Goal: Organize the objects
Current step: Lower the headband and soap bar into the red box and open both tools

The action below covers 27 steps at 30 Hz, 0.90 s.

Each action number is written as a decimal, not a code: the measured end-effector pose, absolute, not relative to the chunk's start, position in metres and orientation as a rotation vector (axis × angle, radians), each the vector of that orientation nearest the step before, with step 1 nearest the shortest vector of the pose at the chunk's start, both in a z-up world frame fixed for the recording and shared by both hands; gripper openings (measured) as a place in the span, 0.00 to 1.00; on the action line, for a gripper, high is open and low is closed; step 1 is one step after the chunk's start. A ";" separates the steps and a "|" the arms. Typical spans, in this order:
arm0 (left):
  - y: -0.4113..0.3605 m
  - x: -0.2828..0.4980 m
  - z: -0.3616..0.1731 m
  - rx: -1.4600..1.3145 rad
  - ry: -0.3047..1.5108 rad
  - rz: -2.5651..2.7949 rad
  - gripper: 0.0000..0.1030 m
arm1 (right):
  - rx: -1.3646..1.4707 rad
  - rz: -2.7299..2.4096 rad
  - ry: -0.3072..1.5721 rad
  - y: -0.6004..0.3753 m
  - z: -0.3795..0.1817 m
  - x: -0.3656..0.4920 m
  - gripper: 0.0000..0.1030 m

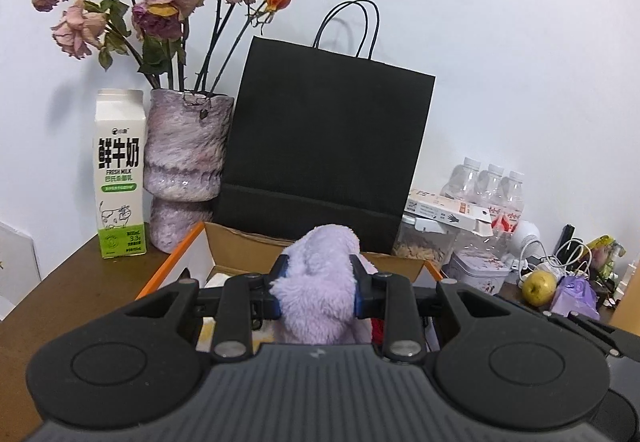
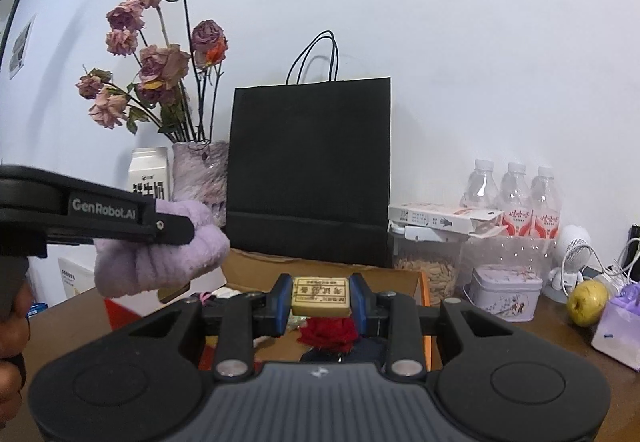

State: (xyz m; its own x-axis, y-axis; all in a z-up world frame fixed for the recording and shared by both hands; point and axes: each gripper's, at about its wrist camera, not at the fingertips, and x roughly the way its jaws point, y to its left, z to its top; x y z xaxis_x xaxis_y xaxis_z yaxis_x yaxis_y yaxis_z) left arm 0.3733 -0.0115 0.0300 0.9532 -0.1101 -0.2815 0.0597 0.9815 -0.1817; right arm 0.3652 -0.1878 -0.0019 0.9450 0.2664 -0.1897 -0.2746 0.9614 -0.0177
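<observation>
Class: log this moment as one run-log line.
left gripper: shut on plush | right gripper: shut on eraser | both above box

A fluffy lilac cloth (image 1: pixel 320 282) looks soft and napped, the small tan block (image 2: pixel 321 296) matt with printed paper, the black bag (image 1: pixel 326 146) matt paper, the box (image 1: pixel 240 242) rough cardboard, the 3 bottles (image 2: pixel 514 194) glossy clear plastic.

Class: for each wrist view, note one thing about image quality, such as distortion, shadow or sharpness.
Left wrist view: fisheye bends the black paper bag so it leans, and its handles cast a soft shadow on the wall. Right wrist view: dark corners frame the picture; the small tan block in the right gripper looks slightly soft.
</observation>
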 end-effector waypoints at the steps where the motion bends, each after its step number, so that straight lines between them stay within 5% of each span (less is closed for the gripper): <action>1: -0.012 0.377 0.029 -0.171 0.296 -0.087 0.29 | -0.044 0.274 0.185 -0.188 -0.001 0.369 0.28; 16: -0.008 0.442 0.016 -0.125 0.332 -0.059 0.30 | -0.077 0.255 0.224 -0.177 -0.013 0.431 0.28; 19: -0.007 0.452 0.011 -0.102 0.336 -0.048 0.36 | -0.088 0.256 0.254 -0.174 -0.018 0.441 0.29; 21: -0.005 0.454 0.009 -0.080 0.315 -0.035 0.53 | -0.091 0.251 0.274 -0.174 -0.022 0.446 0.30; 22: -0.005 0.454 0.008 -0.065 0.301 -0.018 0.82 | -0.094 0.249 0.284 -0.173 -0.024 0.448 0.41; 23: -0.005 0.454 0.008 -0.056 0.287 -0.001 0.99 | -0.094 0.247 0.294 -0.174 -0.025 0.449 0.51; 25: -0.003 0.454 0.008 -0.038 0.256 0.033 1.00 | -0.085 0.231 0.296 -0.175 -0.027 0.450 1.00; 27: -0.002 0.456 0.008 -0.028 0.269 0.038 1.00 | -0.076 0.214 0.275 -0.177 -0.026 0.446 1.00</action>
State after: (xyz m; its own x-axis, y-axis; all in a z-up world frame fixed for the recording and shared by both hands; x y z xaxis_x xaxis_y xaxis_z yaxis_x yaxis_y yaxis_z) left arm 0.4561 -0.0017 0.0082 0.9633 0.0339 -0.2663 -0.0415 0.9989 -0.0229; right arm 0.4462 -0.1772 -0.0263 0.9399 0.1991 -0.2772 -0.2199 0.9745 -0.0457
